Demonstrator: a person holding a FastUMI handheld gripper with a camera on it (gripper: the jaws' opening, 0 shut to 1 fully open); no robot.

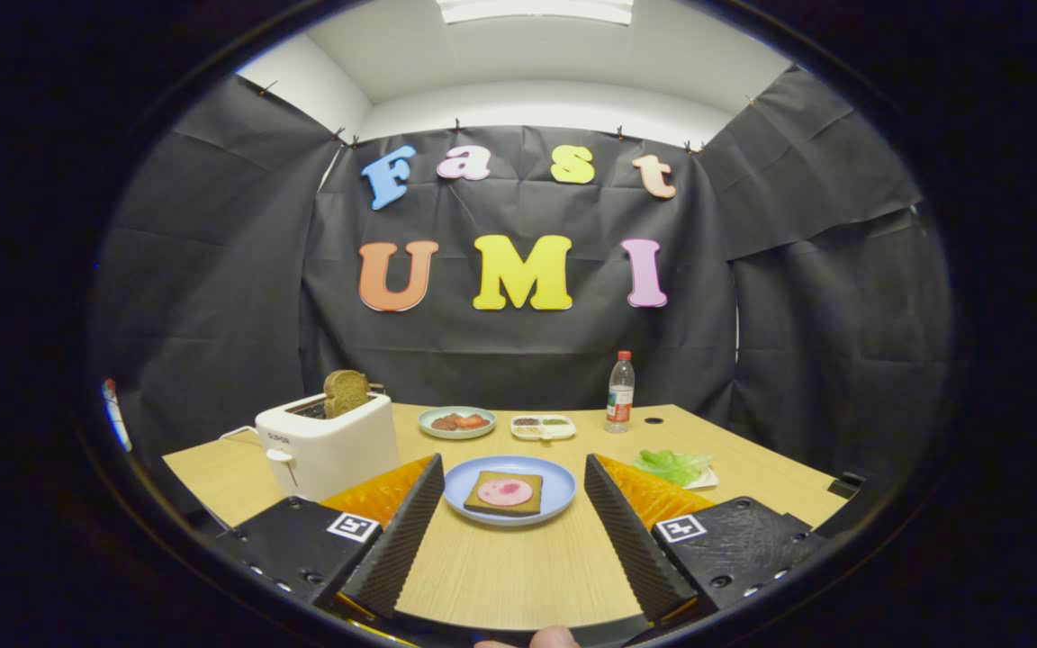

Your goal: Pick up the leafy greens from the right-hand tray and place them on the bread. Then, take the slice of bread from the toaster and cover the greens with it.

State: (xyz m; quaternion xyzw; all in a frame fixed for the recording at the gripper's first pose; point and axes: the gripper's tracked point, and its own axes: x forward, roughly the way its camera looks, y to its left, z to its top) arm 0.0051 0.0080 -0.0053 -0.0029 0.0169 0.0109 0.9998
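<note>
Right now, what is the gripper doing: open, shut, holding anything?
Black two-finger gripper: open and empty, its fingers spread either side of the round blue plate, with the leafy greens untouched.

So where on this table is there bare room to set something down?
Bare wood lies between the open gripper fingers, short of the blue plate. A second patch sits beyond the leafy greens, beside the water bottle. It is crowded from the toaster across the green plate and divided dish.

toaster [328,447] left of plate [554,500], greens [671,465] right (on tray [704,481])
</note>
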